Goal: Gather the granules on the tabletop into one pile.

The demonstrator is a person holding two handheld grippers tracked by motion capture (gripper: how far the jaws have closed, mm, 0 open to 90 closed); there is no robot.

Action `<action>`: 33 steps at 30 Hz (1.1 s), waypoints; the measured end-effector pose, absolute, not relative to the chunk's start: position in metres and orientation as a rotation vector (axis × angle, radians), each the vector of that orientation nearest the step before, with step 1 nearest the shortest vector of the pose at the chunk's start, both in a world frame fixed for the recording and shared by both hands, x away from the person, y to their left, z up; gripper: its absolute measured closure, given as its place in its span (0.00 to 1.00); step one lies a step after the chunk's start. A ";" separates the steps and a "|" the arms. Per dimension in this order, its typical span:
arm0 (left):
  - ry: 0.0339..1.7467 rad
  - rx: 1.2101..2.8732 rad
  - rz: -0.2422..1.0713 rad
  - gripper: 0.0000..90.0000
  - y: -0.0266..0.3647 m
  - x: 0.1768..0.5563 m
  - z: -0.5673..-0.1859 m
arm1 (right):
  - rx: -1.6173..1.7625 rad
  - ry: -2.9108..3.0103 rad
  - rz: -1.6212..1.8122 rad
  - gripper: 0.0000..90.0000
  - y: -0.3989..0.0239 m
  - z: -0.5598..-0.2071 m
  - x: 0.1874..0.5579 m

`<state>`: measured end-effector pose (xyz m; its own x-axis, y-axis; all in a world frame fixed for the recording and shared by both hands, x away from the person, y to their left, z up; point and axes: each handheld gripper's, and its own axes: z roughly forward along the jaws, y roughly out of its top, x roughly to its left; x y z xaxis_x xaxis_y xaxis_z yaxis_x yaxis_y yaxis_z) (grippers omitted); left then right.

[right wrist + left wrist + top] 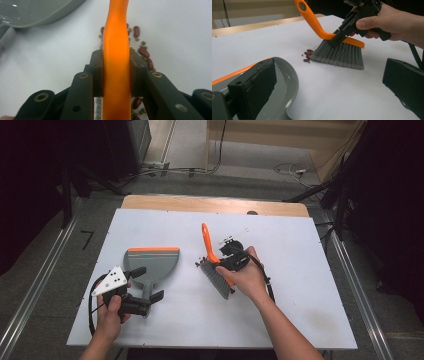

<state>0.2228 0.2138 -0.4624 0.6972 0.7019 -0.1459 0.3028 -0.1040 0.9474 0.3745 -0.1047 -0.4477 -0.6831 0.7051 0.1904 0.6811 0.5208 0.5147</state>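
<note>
A: Beans first: a small heap of red and green ones on the white table, just at the bristle tips of the brush, near the table's middle. The dustpan lies at about nine o'clock from them, a little way off.

B: And the grips?

A: The right gripper is clenched on the brush's orange handle; the right gripper view has both pads pressed flat on it. The left gripper has its jaws standing apart on either side of the dustpan's handle, with nothing pinched that I can see.

B: So how would you do the sweep well?

A: I'd judge it wants short strokes toward nine o'clock, bristles low and square to the heap so no bean rolls round the ends. The pan's orange lip should lie flat on the table and face the beans; the left jaws had better close on its handle first, or a push from the brush may shove it away.

B: Which view helps most?

A: The left gripper view gives the bristles meeting the heap side-on. The right gripper view shows beans strewn on the far side of the handle, and more under the jaws, which the high view renders as a dark speck.
</note>
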 end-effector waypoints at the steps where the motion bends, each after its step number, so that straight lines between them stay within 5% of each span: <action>1: 0.816 1.694 0.408 0.00 0.214 0.223 -0.463 | 1.232 2.703 0.886 0.76 -0.105 -0.448 0.374; 11: 0.814 1.702 0.403 0.00 0.210 0.224 -0.463 | 1.254 2.669 0.982 0.77 -0.089 -0.427 0.372; 21: 0.818 1.697 0.400 0.00 0.215 0.224 -0.464 | 1.376 2.689 0.995 0.77 -0.050 -0.447 0.388; 33: 0.817 1.704 0.394 0.00 0.212 0.225 -0.465 | 1.481 2.593 0.928 0.76 -0.078 -0.452 0.401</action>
